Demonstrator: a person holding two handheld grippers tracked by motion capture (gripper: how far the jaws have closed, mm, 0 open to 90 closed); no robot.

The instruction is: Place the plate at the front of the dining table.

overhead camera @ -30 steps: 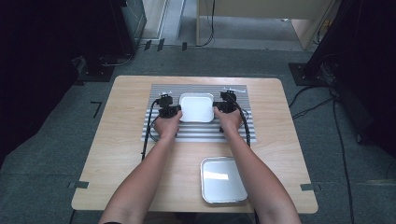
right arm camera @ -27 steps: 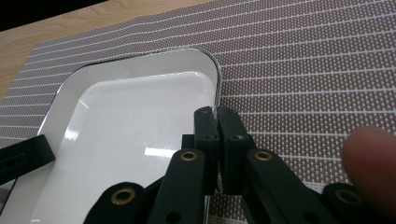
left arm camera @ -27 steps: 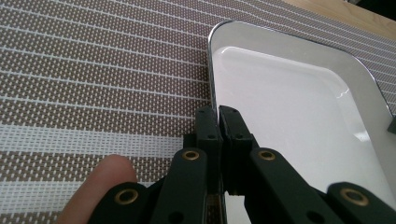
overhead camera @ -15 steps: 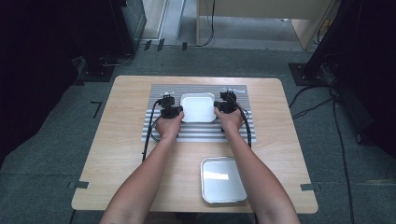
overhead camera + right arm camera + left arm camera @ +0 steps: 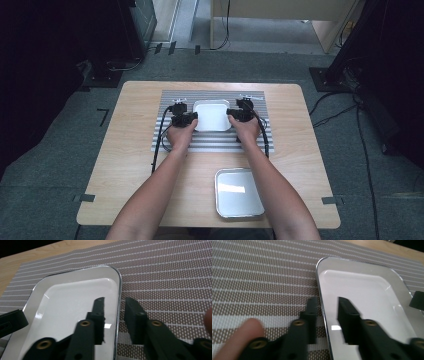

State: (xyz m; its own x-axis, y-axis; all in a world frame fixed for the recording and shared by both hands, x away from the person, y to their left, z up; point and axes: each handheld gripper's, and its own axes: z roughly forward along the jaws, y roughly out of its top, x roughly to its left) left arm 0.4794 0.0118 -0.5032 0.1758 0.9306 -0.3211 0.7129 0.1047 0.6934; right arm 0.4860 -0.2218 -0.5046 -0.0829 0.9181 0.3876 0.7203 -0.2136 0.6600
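A shallow white tray [image 5: 212,115] with a shiny metal rim lies on a grey striped placemat [image 5: 210,142]. My left gripper [image 5: 192,118] is at the tray's left side and my right gripper [image 5: 231,114] is at its right side. In the left gripper view the left gripper [image 5: 327,301] straddles the tray [image 5: 362,290] rim, one jaw outside on the mat and one inside, with a gap on both sides. The right gripper [image 5: 115,301] straddles the opposite rim of the tray [image 5: 75,297] the same way. Both pairs of jaws have just been opening, and their pads stand off the rim.
A second, empty metal tray [image 5: 238,192] sits near the table's front edge, between my forearms. The wooden table [image 5: 135,150] stands on grey carpet, with dark equipment and cables around it. A cable [image 5: 159,145] trails from the left gripper across the mat.
Hands and white tray sit where they were; the high view shows no clear difference.
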